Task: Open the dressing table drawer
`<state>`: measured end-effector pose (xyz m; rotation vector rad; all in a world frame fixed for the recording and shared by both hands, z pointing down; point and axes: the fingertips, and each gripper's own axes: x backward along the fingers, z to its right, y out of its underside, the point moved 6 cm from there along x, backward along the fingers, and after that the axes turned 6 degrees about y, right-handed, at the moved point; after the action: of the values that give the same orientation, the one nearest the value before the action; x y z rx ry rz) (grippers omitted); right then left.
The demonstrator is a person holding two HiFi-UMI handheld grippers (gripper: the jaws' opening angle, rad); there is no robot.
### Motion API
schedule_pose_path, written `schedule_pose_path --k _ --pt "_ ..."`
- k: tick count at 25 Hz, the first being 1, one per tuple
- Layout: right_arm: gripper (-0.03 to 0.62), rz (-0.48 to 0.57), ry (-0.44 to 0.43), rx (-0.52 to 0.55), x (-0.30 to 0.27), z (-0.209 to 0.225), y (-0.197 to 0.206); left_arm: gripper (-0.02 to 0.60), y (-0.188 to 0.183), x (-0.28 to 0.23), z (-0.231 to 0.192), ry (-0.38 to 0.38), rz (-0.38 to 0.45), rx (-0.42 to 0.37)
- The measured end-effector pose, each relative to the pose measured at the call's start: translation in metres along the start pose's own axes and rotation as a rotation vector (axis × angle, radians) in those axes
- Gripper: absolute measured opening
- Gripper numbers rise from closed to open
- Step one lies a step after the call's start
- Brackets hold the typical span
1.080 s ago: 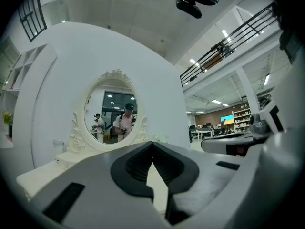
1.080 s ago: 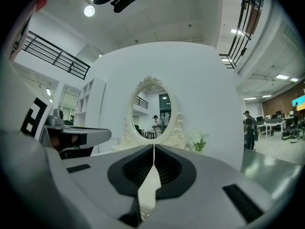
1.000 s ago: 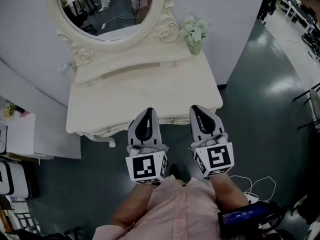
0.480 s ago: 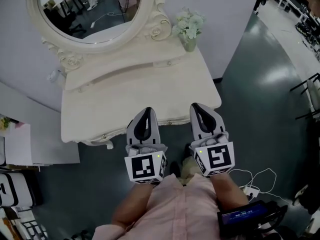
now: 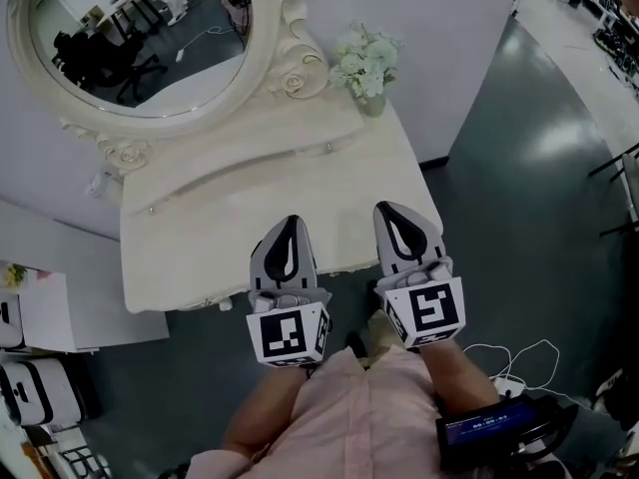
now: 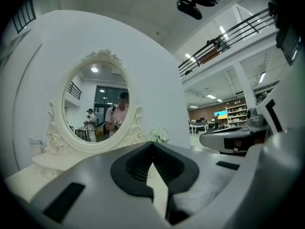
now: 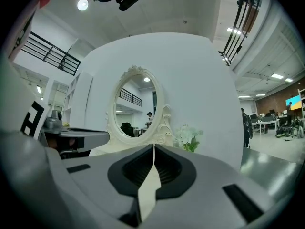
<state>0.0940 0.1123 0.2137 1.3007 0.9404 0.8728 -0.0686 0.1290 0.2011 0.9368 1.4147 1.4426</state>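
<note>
Over the front edge of the cream dressing table [image 5: 230, 228], head view: both tongs side by side, pointing level at the oval mirror [image 5: 140, 48].

- Left tongs [image 5: 291, 224]: tips over the worktop, past its front edge. The left gripper view shows the jaws closed tip to tip [image 6: 152, 144], with nothing between them.
- Right tongs [image 5: 391, 211]: same pose, just right of the left pair and not touching it. The right gripper view shows the jaws closed tip to tip [image 7: 153, 147], also empty.
- Marker cubes [image 5: 288, 334] [image 5: 427, 310] sit at the rear of each gripper, close to the person's pink shirt [image 5: 359, 417].
- Drawer front [image 5: 346, 265]: seen only as a thin strip under the worktop's front edge, between the two tongs. It lies flush, not pulled out. Neither pair of tongs touches it.
- Small vase of white flowers [image 5: 364, 63] stands at the back right corner, beside the mirror frame. It also shows in the left gripper view [image 6: 159, 134] and the right gripper view [image 7: 189, 138].

Change against one second ago: both tongs have moved forward together, so their tips now lie further over the worktop rather than at its edge. Mirror and flowers have drifted left in the head view. Both jaws were closed then and remain closed. Drawer unchanged.
</note>
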Motion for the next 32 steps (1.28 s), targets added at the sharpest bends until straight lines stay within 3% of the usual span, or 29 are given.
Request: schedule_pose_path --k 18,32 --pt "0.020 -0.047 -0.069 -0.034 -0.083 0.042 0.016 0.021 0.013 -0.076 -0.017 -0.075 -0.057 0.002" --pt "0.020 -0.023 -0.131 -0.065 -0.130 0.062 0.007 0.021 -0.004 -0.117 -0.021 -0.123 -0.057 -0.040"
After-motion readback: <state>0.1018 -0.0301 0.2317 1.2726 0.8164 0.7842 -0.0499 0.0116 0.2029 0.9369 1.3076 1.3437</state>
